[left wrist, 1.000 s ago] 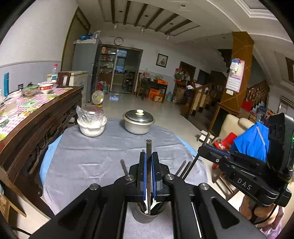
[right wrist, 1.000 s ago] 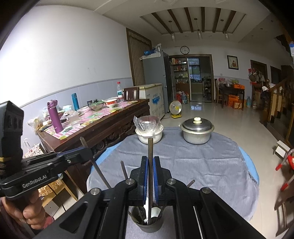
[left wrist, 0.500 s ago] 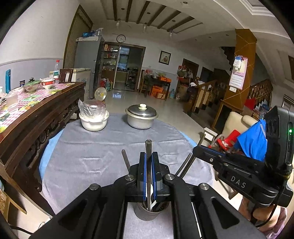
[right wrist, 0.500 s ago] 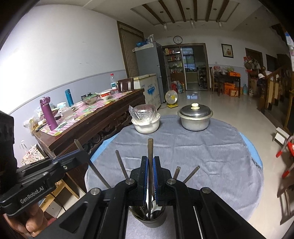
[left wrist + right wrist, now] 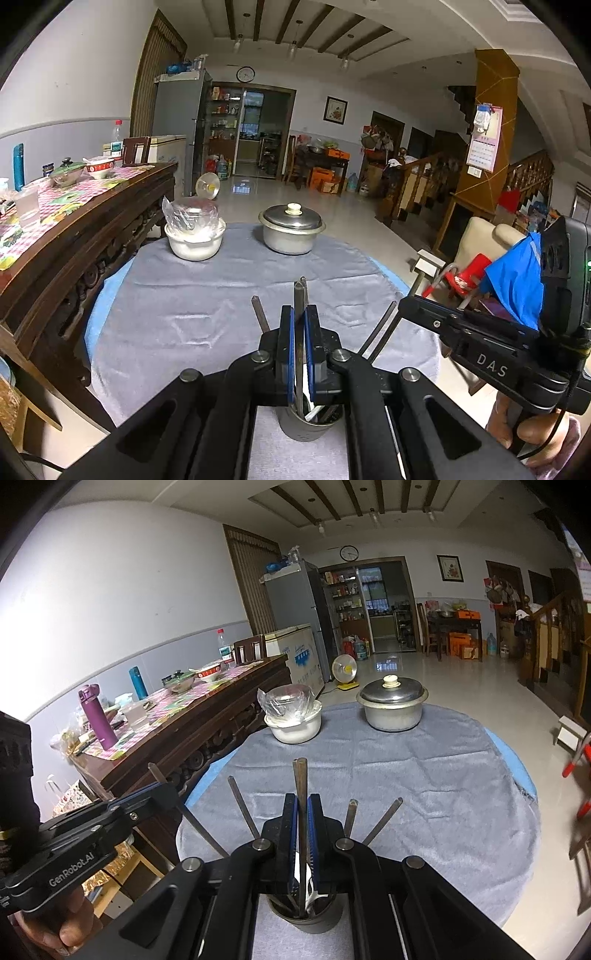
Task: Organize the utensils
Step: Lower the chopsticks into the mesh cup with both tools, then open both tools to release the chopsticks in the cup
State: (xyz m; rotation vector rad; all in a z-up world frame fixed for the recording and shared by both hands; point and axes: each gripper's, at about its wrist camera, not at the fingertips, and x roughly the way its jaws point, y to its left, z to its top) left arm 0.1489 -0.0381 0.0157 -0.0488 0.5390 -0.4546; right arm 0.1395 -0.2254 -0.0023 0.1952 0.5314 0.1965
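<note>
A metal utensil cup (image 5: 311, 424) stands on the grey cloth close below both grippers, with several dark chopsticks and a white spoon in it. My left gripper (image 5: 299, 314) is shut on a dark chopstick (image 5: 297, 295) whose lower end reaches into the cup. My right gripper (image 5: 303, 801) is shut on another chopstick (image 5: 300, 775), which also runs down into the cup (image 5: 306, 919). In the right wrist view the left gripper (image 5: 162, 794) enters from the left with its chopstick (image 5: 192, 819) slanting toward the cup. The right gripper (image 5: 402, 308) shows at the right of the left wrist view.
At the far side of the round table (image 5: 384, 273) stand a lidded metal pot (image 5: 291, 229) and a white bowl (image 5: 194, 240) holding a plastic-wrapped dish. A dark wooden sideboard (image 5: 74, 236) with dishes runs along the left. A hand (image 5: 70, 923) holds the left gripper's handle.
The right gripper has sunk a little toward the cup and rolled slightly, pushing its chopstick deeper. The left gripper has barely moved. Both stay shut.
</note>
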